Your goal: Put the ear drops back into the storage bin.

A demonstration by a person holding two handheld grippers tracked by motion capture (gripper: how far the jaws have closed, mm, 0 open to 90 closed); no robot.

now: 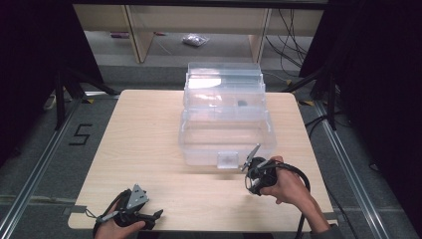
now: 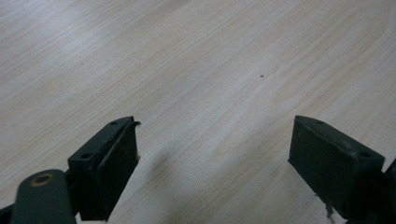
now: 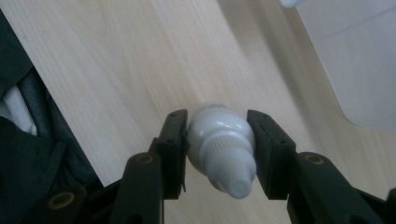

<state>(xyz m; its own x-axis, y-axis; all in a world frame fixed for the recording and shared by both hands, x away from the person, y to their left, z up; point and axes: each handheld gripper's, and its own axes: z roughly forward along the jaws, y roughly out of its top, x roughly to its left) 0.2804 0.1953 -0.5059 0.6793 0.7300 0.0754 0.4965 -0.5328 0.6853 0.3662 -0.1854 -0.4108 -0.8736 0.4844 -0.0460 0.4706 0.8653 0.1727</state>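
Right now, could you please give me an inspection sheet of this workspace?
Surface: light wooden table, bare at the near left.
Job's things: small white bottle; clear plastic box, tiered, at the table's far middle.
Clutter: small dark item inside the box, too small to identify.
Grippers: right claw shut on the bottle, lifted off the table; left claw open, nothing between its jaws.
Cables: black cable trails from the right claw.
Surroundings: grey floor, marked 5.
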